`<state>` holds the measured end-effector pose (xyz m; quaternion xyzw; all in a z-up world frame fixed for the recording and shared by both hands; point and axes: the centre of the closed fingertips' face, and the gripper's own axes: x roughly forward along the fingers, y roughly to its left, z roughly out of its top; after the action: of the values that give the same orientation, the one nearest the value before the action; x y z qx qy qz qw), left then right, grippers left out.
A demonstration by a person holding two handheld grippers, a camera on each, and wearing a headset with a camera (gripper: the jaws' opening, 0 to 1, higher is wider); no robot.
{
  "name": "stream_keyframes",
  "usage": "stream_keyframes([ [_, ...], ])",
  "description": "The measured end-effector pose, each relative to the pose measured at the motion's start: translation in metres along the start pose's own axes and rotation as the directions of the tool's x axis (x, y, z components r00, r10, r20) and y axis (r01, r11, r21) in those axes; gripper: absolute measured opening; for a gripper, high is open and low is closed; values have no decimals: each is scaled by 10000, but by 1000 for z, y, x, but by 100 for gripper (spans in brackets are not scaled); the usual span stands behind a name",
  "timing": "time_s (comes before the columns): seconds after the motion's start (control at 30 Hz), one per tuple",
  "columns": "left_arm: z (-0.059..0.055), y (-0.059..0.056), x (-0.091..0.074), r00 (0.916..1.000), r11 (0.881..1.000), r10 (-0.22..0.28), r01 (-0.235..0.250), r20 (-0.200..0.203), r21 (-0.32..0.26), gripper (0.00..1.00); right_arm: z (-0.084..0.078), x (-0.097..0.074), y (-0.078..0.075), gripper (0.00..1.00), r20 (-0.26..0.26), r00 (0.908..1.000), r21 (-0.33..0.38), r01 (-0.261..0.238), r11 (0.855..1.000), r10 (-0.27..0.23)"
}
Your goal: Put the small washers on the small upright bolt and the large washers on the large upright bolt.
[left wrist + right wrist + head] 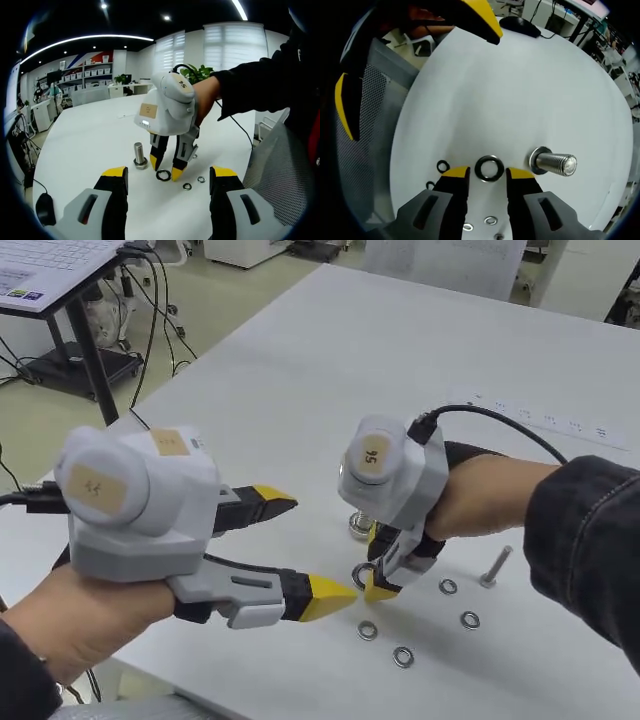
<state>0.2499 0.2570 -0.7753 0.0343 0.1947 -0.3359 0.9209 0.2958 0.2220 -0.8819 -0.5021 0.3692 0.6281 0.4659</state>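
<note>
Two grippers hang over the white table (300, 370). Nearest me, my left gripper (313, 548) hovers with its jaws spread wide and nothing between them. Just past its tips, four loose washers (403, 656) lie flat on the table, scattered near each other. My right gripper (488, 173) points down at the table, its yellow tips set either side of a large washer (488, 168) that lies flat. The jaws stand apart with a thin gap on each side, so I read no grip on it. Just beyond, the large bolt (552, 163) stands upright with a seated washer (533, 160) round its base. Off to the right, the small bolt (495, 567) sits near the loose washers; I cannot tell whether it stands or lies.
</note>
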Motion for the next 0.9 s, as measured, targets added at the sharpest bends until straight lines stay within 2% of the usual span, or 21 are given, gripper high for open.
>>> stream_keyframes([
  [0.17, 0, -1, 0, 10000, 10000, -9, 9, 16, -11, 65, -1, 0, 0, 25, -56, 10000, -84, 18, 10000, -19],
  [0.9, 1, -2, 0, 10000, 10000, 7, -7, 40, -18, 64, 0, 0, 1, 23, -122, 9999, -110, 59, 9999, -61],
])
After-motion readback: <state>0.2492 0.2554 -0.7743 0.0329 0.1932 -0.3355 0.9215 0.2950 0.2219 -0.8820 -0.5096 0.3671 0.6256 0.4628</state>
